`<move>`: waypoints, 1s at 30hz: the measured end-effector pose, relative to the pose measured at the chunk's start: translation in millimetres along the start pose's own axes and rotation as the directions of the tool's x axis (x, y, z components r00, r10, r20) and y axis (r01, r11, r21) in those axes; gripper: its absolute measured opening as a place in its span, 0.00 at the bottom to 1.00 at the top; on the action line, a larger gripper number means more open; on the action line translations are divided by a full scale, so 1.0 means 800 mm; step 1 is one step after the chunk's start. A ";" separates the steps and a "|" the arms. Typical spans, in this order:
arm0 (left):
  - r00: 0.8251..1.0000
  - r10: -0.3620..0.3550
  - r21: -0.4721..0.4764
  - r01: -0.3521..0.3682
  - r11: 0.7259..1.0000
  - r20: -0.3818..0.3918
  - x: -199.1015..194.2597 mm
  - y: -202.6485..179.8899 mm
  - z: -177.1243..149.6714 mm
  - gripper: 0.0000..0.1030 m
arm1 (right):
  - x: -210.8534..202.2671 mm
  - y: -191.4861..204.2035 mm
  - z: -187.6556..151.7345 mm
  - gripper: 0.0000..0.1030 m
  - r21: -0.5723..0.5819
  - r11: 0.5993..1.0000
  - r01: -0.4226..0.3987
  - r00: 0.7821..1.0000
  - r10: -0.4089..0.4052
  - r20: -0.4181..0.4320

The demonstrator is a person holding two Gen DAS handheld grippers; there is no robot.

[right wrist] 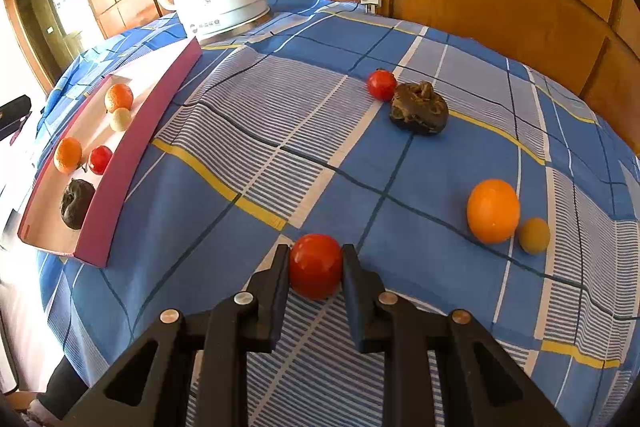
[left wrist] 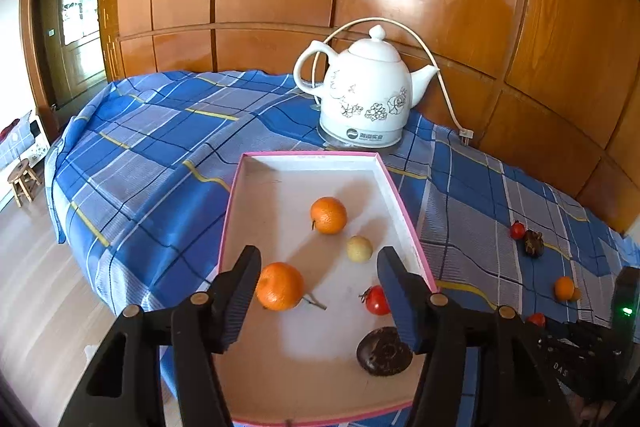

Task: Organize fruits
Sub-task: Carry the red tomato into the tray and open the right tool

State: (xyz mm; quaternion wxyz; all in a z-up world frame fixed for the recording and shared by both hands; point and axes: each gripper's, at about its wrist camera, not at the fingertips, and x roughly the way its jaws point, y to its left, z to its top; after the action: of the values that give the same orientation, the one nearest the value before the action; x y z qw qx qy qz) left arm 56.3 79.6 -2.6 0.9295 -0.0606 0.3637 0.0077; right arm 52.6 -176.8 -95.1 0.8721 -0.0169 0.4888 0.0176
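Fruits: five lay in the pink-edged tray [left wrist: 248,187], centre of the left wrist view; four others sat loose on the plaid-covered surface [right wrist: 280,99].
Right gripper [right wrist: 315,261]: jaws clenched on a red tomato [right wrist: 316,265], low centre of its view.
Left gripper [left wrist: 318,279]: jaws released, empty, above the tray.
Handling: tomato likely light, smooth, bruisable; best held gently across its widest part.
Other loose fruit: orange [right wrist: 493,211], right of the frame.

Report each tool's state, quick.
Left tool: open, holding nothing, above the pink box.
Right tool: closed on a red tomato.
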 end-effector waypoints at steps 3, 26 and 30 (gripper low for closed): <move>1.000 0.002 -0.008 -0.002 1.000 -0.005 -0.002 0.005 -0.005 0.62 | -0.003 0.000 0.002 0.24 0.014 1.000 0.004 1.000 -0.004 0.001; 0.998 0.038 -0.124 -0.044 0.991 -0.051 0.014 0.064 -0.015 0.62 | 0.000 0.178 0.114 0.24 -0.153 0.935 -0.320 0.944 0.329 0.035; 0.998 0.022 -0.120 -0.029 0.992 -0.056 0.016 0.062 -0.018 0.62 | 0.019 0.202 0.123 0.25 -0.165 0.934 -0.317 0.947 0.322 0.007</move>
State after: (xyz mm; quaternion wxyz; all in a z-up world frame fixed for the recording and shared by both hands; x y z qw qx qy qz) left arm 53.0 126.7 -26.7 0.9136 -0.1122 0.3887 0.0398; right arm 136.7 -10.5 -59.2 0.8615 -0.0075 0.4672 0.1988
